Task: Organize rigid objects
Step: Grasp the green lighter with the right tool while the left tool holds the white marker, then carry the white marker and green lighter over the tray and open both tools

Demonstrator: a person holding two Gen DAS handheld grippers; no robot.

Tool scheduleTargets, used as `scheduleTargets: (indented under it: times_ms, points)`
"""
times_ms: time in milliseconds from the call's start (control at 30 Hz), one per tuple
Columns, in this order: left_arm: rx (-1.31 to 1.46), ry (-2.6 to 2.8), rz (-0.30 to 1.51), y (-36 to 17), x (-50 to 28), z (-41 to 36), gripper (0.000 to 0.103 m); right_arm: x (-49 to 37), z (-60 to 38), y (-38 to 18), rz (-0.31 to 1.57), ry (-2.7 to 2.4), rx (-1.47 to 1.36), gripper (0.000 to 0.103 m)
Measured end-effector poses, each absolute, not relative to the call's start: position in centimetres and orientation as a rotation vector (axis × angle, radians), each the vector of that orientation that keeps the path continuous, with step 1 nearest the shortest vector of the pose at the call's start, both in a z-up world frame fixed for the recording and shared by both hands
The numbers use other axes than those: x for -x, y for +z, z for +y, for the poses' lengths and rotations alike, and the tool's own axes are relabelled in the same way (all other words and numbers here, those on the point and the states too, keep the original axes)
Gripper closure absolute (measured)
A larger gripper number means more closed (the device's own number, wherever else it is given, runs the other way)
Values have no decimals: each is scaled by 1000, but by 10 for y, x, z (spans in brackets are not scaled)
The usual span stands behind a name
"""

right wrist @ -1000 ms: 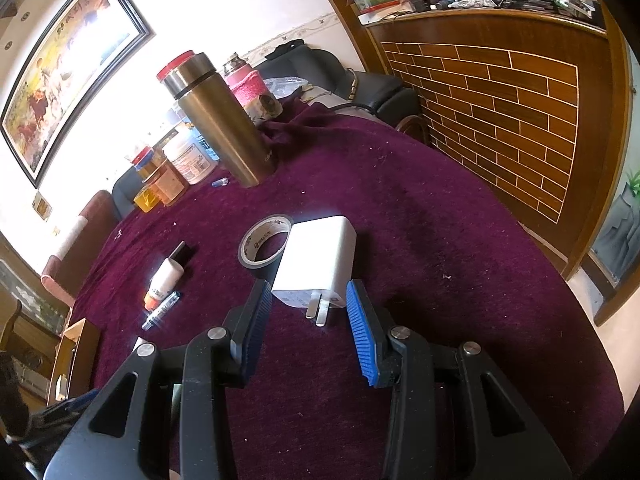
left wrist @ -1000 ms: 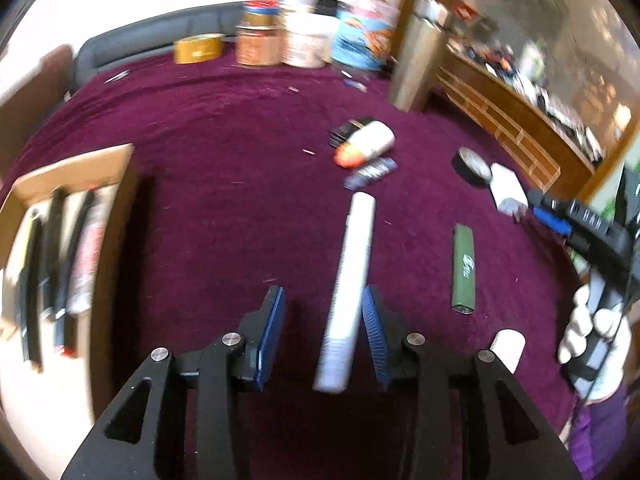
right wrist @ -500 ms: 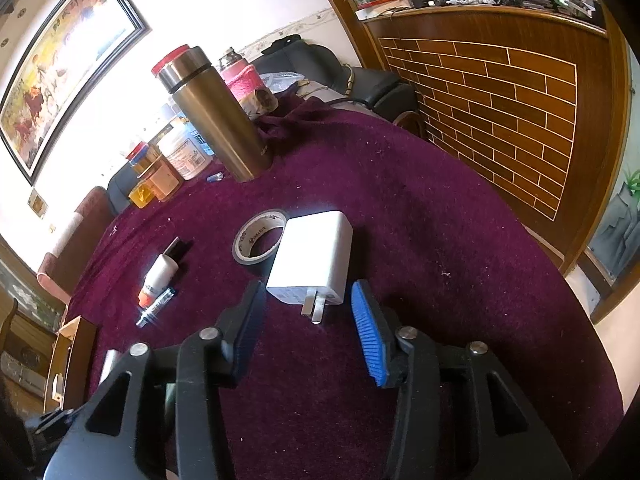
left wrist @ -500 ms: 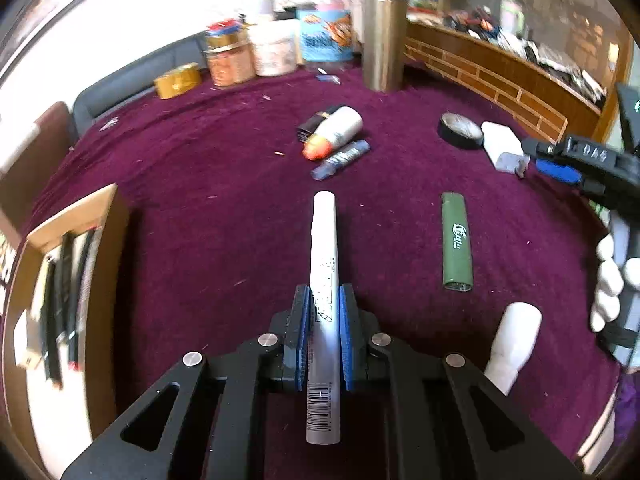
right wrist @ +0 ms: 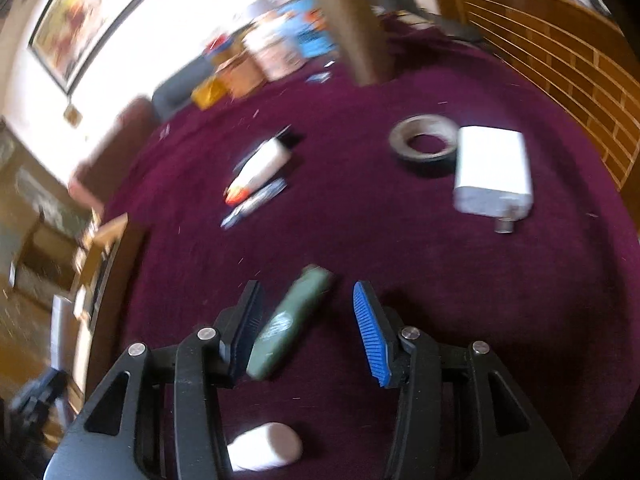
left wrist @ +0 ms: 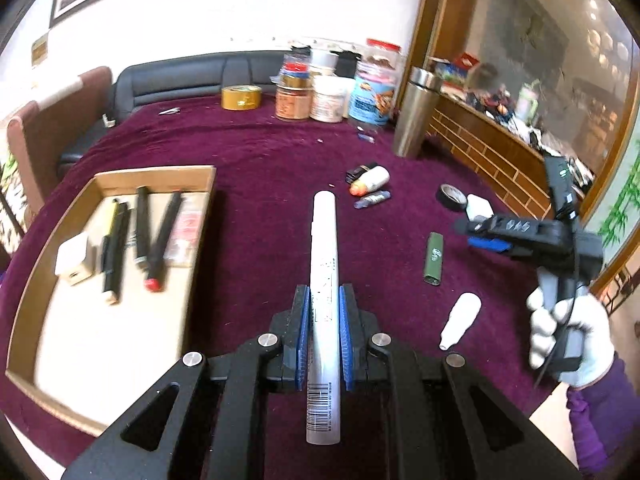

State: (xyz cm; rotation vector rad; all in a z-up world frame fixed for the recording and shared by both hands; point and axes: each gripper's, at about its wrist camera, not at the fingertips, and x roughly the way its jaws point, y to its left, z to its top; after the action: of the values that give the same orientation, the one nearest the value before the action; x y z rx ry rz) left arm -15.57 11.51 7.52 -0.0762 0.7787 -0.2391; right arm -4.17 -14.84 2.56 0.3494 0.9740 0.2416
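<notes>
My left gripper point(left wrist: 323, 296) is shut on a long white tube point(left wrist: 325, 264), which hangs above the purple cloth with its barcode end toward the camera. A cardboard tray point(left wrist: 120, 172) lies to its left and holds black pens point(left wrist: 140, 232) and a white block point(left wrist: 74, 264). My right gripper point(right wrist: 306, 308) stands open over a green stick point(right wrist: 290, 326) that lies slanted between the fingers, close to the left one. In the left wrist view the right gripper point(left wrist: 476, 234) hovers just beyond the green stick point(left wrist: 434, 258), held by a white-gloved hand point(left wrist: 568, 332).
A white charger point(right wrist: 494, 172) and a black tape roll point(right wrist: 424, 142) lie at the right. An orange-tipped white bottle point(right wrist: 256, 164) lies mid-table, and a small white bottle point(left wrist: 460, 320) lies near the front. A steel flask point(left wrist: 416, 112) and several jars point(left wrist: 328, 96) stand at the back.
My left gripper closed on the white tube, lifted it and swung so the tray came further into view. My right gripper left the white charger and moved over the green stick.
</notes>
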Motion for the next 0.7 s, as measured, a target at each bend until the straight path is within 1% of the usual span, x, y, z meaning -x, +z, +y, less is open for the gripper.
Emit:
scheduleTargets:
  times_ms: [100, 200, 233, 267, 300, 367, 500, 700]
  points:
    - [89, -196, 766, 77, 164, 134, 92, 36, -118, 18, 1043, 221, -202, 57]
    - [121, -148, 762, 75, 170, 155, 92, 37, -86, 17, 1052, 155, 32, 56]
    - [134, -135, 761, 75, 172, 162, 92, 37, -78, 17, 1047, 143, 95, 59]
    - [151, -116, 756, 75, 174, 172, 92, 38, -74, 17, 1044, 156, 113, 70]
    - [162, -104, 753, 75, 176, 178, 92, 38, -71, 17, 1050, 177, 117, 80]
    - [189, -75, 742, 75, 180, 193, 92, 38, -72, 18, 1054, 174, 125, 83]
    - [227, -32, 724, 75, 187, 219, 92, 42, -81, 20, 1048, 211, 10, 84]
    - [255, 25, 725, 68, 193, 246, 92, 54, -76, 50, 993, 343, -144, 86]
